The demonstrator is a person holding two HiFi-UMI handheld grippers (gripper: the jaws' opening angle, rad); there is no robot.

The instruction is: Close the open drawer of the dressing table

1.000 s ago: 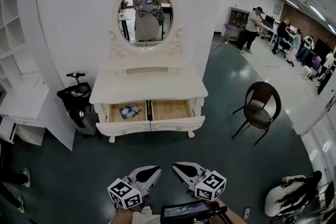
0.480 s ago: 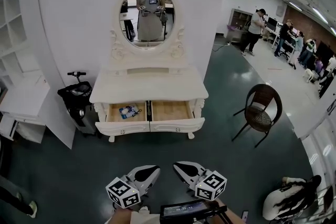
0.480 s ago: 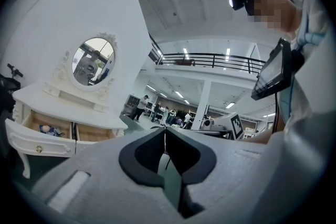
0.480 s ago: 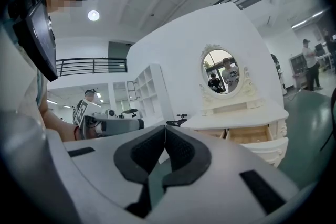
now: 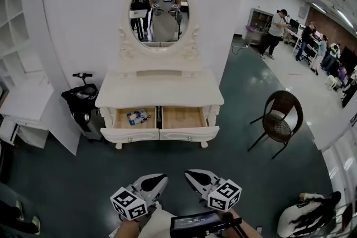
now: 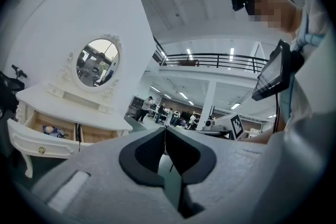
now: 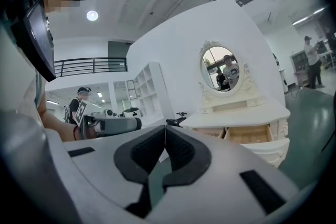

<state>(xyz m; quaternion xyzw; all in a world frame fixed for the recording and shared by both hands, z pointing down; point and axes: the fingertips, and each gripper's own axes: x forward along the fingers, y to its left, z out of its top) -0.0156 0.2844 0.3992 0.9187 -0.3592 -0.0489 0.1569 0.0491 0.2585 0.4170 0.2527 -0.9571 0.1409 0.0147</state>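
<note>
At the near edge of the floor, close to the person, the left gripper and the right gripper are held side by side, both pointing toward the dressing table. In the left gripper view the left gripper's jaws are pressed together at the tips with nothing between them. The right gripper view shows the right gripper the same way, closed and empty. A small screen sits just below them at the person's chest.

Bare dark floor lies between the grippers and the table, so they are well apart from it. The table stands against the white wall with both drawers pulled out. The left drawer, as the head view shows it, has a small blue and white packet lying in it. The right drawer shows only its wooden bottom.

An oval mirror rises from the table's back edge. A black scooter and a white shelf unit stand to the table's left, and a brown chair stands to its right. People stand far back on the right.
</note>
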